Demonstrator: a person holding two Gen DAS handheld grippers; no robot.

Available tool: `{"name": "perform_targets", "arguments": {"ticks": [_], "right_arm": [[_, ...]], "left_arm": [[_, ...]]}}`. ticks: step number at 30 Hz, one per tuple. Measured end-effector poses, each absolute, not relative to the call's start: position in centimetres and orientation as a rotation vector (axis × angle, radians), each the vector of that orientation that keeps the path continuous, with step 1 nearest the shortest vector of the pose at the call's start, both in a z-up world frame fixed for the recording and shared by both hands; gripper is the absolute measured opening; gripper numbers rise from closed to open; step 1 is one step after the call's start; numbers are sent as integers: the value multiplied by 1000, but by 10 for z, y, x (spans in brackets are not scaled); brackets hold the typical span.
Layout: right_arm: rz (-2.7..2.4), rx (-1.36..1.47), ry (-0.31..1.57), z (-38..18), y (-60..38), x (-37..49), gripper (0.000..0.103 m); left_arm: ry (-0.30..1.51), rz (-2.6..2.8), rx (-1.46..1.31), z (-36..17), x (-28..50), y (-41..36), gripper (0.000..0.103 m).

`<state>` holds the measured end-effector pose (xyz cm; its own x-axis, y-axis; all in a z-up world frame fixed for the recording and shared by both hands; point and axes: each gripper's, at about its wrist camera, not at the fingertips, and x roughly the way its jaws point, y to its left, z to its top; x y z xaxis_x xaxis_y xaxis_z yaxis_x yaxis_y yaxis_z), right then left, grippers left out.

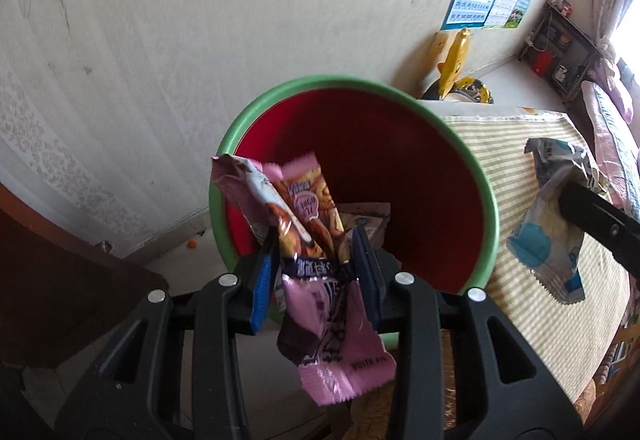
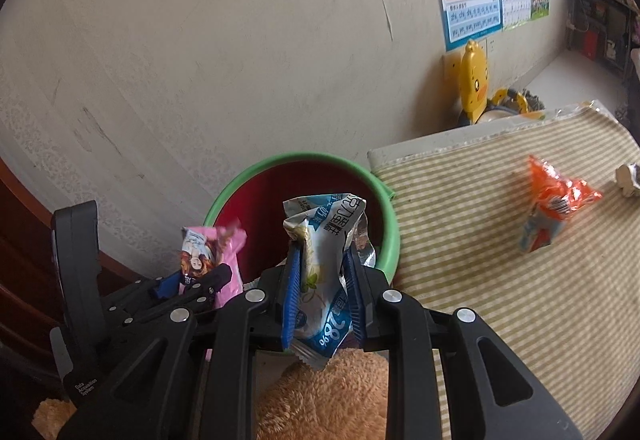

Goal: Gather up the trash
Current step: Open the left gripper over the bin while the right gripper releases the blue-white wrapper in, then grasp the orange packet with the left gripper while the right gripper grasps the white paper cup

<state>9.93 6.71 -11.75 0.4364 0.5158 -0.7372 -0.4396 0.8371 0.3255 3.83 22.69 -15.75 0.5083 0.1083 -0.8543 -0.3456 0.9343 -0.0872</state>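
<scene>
A red bin with a green rim [image 1: 400,167] stands against the wall, and some wrappers lie at its bottom. My left gripper [image 1: 316,240] is shut on a bunch of pink snack wrappers [image 1: 332,324] held over the bin's near edge. My right gripper [image 2: 320,260] is shut on a white and blue wrapper [image 2: 324,240], also above the bin [image 2: 280,163]. In the left wrist view that white and blue wrapper [image 1: 548,232] hangs over the striped cloth. In the right wrist view the left gripper's pink wrappers [image 2: 208,256] show at the bin's left edge.
A striped cloth [image 2: 500,280] covers the surface right of the bin. On it lie an orange wrapper [image 2: 556,203] and a small white scrap [image 2: 628,175]. A yellow duck toy [image 2: 474,83] stands by the wall. A tan plush toy [image 2: 332,400] lies under my right gripper.
</scene>
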Motion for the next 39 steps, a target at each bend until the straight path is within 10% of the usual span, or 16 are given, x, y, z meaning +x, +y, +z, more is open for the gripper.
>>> {"name": "perform_targets", "arguments": {"ticks": [3,8,27,39], "right_arm": [[618,102,966,-124,73,105,24],[627,116,956,-129,77,107,61],[-272,578,805,-166,-258,211,77],[-302,661,905,-192,-282,286,84]], "left_arm": [[1016,284,-273,-163,38,230,35],[1016,297,-277,-163,37,231,49],[1008,170,-150,-158,75,156,61],[979,-181,-78,-150,183,21,69]]}}
